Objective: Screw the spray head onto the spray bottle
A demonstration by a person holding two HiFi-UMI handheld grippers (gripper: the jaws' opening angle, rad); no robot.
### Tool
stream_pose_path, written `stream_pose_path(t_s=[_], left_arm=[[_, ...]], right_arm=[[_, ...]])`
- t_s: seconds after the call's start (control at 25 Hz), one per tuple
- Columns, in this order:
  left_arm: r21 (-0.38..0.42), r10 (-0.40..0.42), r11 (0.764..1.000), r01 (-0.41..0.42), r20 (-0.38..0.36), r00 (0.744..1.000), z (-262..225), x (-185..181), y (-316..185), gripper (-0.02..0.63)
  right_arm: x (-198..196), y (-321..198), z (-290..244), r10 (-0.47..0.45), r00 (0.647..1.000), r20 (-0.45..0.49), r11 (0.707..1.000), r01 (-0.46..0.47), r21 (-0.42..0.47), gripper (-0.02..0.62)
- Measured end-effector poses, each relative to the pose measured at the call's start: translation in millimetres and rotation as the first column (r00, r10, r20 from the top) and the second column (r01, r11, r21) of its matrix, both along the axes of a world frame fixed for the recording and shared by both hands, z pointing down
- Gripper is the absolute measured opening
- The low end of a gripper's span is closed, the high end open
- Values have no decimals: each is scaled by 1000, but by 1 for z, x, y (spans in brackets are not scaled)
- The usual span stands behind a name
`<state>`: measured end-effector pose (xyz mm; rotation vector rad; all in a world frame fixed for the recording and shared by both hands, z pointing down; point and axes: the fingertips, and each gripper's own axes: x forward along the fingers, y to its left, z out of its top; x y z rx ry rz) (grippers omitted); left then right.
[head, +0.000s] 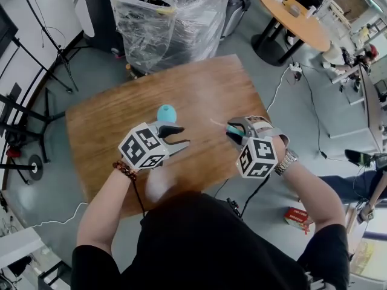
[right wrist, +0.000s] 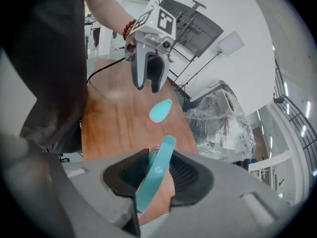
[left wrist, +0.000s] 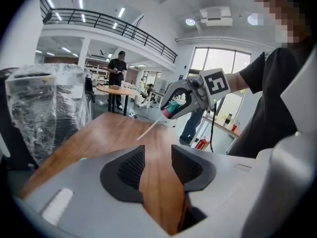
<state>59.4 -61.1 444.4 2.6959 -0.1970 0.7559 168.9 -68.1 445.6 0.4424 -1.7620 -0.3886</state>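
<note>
A teal spray bottle (head: 166, 112) stands without its head on the wooden table (head: 205, 89); in the right gripper view the bottle (right wrist: 161, 111) shows past the jaws. My left gripper (head: 184, 136) hovers just in front of it, open, and in its own view the left gripper (left wrist: 157, 157) has only bare wood between its pads. My right gripper (head: 233, 132) is shut on the teal spray head (right wrist: 157, 172), whose trigger sticks up between the jaws. The head's thin dip tube (left wrist: 148, 129) points toward the left gripper (right wrist: 147, 78).
A plastic-wrapped load (head: 169, 17) stands beyond the table's far edge. A round table (head: 296, 18) with people is at the far right. A red box (head: 296, 216) and cables lie on the floor at the right, and stands are at the left.
</note>
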Motion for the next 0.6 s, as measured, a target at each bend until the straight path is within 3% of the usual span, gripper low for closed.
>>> stream_pose_path(t_s=[0.16, 0.32, 0.48, 0.6], left_arm=[[56, -115, 992, 114, 15, 993, 18, -29, -17, 189], [116, -247, 963, 242, 30, 968, 40, -55, -42, 208], [171, -361, 920, 352, 25, 932, 58, -71, -66, 344], [213, -413, 891, 402, 8, 911, 66, -76, -81, 410]], right_arm=[[0, -2, -5, 45, 999, 30, 998, -44, -33, 121], [-1, -3, -9, 76, 996, 50, 996, -73, -53, 121], [1, -2, -13, 85, 995, 44, 995, -83, -58, 121], [1, -1, -15, 90, 995, 38, 994, -87, -63, 121]])
